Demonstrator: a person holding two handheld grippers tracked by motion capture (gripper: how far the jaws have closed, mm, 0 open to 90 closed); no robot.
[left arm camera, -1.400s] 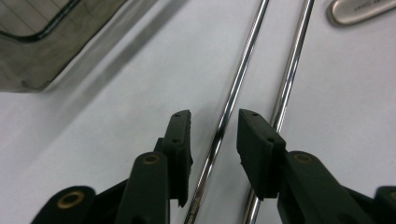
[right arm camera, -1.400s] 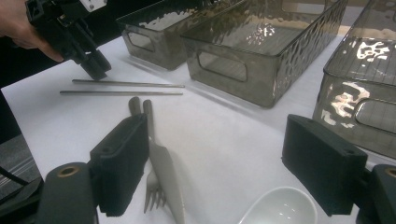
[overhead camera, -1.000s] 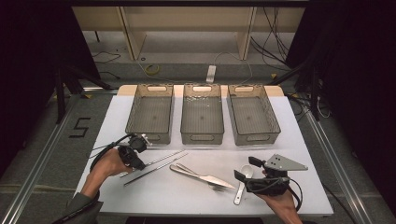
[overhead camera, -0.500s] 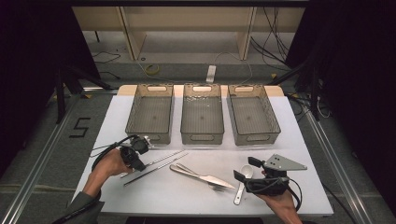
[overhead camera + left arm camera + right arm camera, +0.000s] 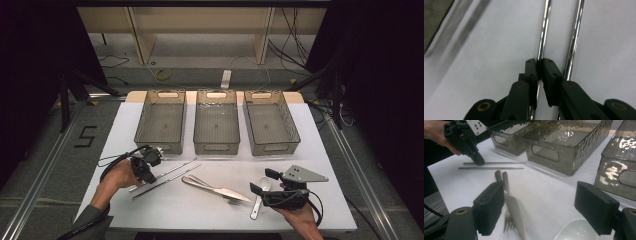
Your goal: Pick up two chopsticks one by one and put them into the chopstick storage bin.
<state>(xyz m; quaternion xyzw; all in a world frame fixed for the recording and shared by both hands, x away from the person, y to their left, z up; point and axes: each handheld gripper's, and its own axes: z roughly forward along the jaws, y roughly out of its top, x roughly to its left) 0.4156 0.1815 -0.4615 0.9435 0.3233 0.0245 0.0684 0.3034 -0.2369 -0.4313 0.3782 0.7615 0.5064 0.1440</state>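
Two metal chopsticks lie side by side on the white table, left of centre. My left gripper [image 5: 149, 176] points down at them. Its jaws have just been closing, and the pads [image 5: 532, 70] now pinch the chopstick farther from me [image 5: 543, 30]. The nearer chopstick [image 5: 574, 42] lies free beside it. From the right gripper view the left gripper [image 5: 479, 161] stands on the far chopstick [image 5: 499, 163], with the near chopstick [image 5: 491, 168] in front. My right gripper [image 5: 264, 181] hovers open over the white spoon [image 5: 256, 207], its jaws wide apart with nothing between them.
A knife [image 5: 227, 192] and a fork [image 5: 196, 181] lie crossed in the middle of the table [image 5: 320, 150]. Three translucent grey bins stand in a row behind: left bin [image 5: 159, 147], middle bin [image 5: 216, 148], right bin [image 5: 274, 149]. The floor shows cables and a taped number.
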